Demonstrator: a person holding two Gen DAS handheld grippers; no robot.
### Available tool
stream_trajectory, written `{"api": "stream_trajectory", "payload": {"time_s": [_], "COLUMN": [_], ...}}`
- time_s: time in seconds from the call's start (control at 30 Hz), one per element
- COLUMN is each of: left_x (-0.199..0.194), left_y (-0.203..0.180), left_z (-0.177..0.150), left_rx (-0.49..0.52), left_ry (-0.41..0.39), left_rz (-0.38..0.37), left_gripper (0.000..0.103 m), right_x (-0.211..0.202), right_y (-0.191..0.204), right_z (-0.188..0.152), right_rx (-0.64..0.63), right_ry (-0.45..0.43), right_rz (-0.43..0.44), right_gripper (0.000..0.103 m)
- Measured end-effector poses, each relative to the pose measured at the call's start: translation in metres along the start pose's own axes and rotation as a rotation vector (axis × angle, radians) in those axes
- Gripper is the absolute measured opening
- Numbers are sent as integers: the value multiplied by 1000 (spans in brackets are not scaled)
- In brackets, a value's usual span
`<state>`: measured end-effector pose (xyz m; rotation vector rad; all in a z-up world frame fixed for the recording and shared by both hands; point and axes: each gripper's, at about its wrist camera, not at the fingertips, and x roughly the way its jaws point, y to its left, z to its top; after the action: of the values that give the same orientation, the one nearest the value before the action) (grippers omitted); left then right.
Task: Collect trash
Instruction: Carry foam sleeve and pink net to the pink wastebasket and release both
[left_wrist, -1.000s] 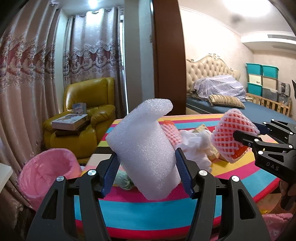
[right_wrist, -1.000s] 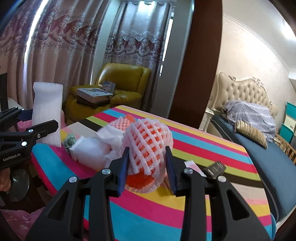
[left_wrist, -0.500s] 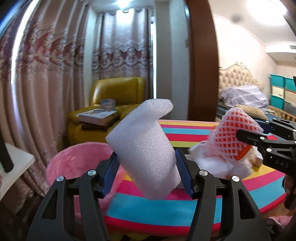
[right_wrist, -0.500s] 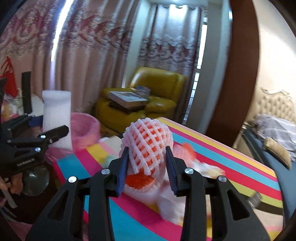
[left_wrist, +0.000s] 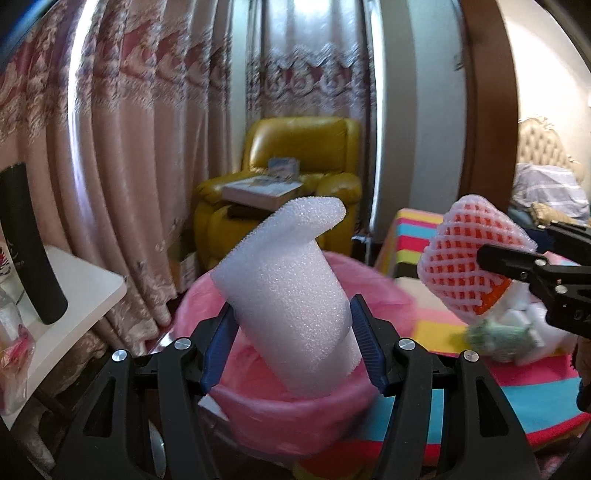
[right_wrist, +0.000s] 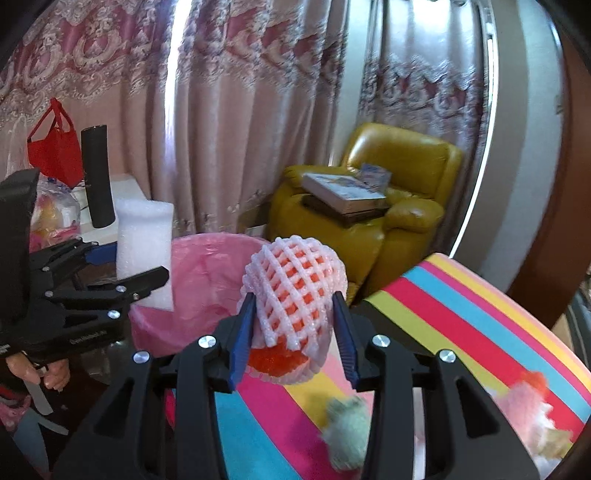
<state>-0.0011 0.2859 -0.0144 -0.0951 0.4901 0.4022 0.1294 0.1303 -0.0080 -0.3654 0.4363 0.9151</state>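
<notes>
Foam fills both grips. The left hand-held gripper (left_wrist: 291, 349) is clamped on a rolled white foam sheet (left_wrist: 291, 295), its blue pads pressing the roll's two sides; the roll leans to the left, its curled top edge up, and hangs directly over the pink-lined trash bin (left_wrist: 258, 398) that sits in the near middle of the left wrist view. The right hand-held gripper (right_wrist: 293, 334) carries a white foam fruit net (right_wrist: 291, 295) with something orange inside it; its jaws have just been opening a little, yet the net is between the pads, with the left pad against it and the right pad at its edge, so it is still held. From the right wrist view the net hangs at the near corner of the striped table (right_wrist: 461, 332), just right of the bin's pink rim (right_wrist: 207, 258), not over the opening. A fuzzy greenish scrap (right_wrist: 345, 428) and some pale pink and white scraps (right_wrist: 528, 406) lie blurred on the table's cloth, to the right of the bin. A person's fingers (right_wrist: 48, 369) wrap the left tool's handle at the far left. Beyond the bin stand a yellow armchair (left_wrist: 295, 166) loaded with books (left_wrist: 258, 192), pink curtains (left_wrist: 129, 129), and on the left a white side table (left_wrist: 74, 295) with a black cylinder (left_wrist: 29, 243) and a red bag (right_wrist: 55, 147).
</notes>
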Motion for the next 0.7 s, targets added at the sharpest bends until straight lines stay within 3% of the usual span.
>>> {"api": "stream_trajectory", "payload": {"time_s": [0.23, 0.27, 0.33, 0.4, 0.47, 0.7], "left_x": [39, 45, 50, 53, 51, 28], "left_y": [37, 41, 43, 46, 50, 42], "left_z": [6, 7, 5, 3, 0, -9], "left_rx": [-58, -61, -65, -75, -95, -118], "left_ry": [49, 51, 57, 59, 48, -11], "left_rz": [-12, -16, -9, 13, 33, 50], "left_gripper": [58, 59, 64, 71, 84, 90], "right_x": [59, 65, 76, 80, 76, 19], "right_y": [16, 18, 22, 23, 19, -3], "right_z": [16, 18, 21, 22, 20, 5], "right_rx": [1, -2, -5, 9, 34, 57], "right_ry": [44, 47, 45, 32, 28, -27], "right_rz": [53, 63, 87, 94, 94, 66], "right_gripper": [46, 49, 72, 75, 77, 84]}}
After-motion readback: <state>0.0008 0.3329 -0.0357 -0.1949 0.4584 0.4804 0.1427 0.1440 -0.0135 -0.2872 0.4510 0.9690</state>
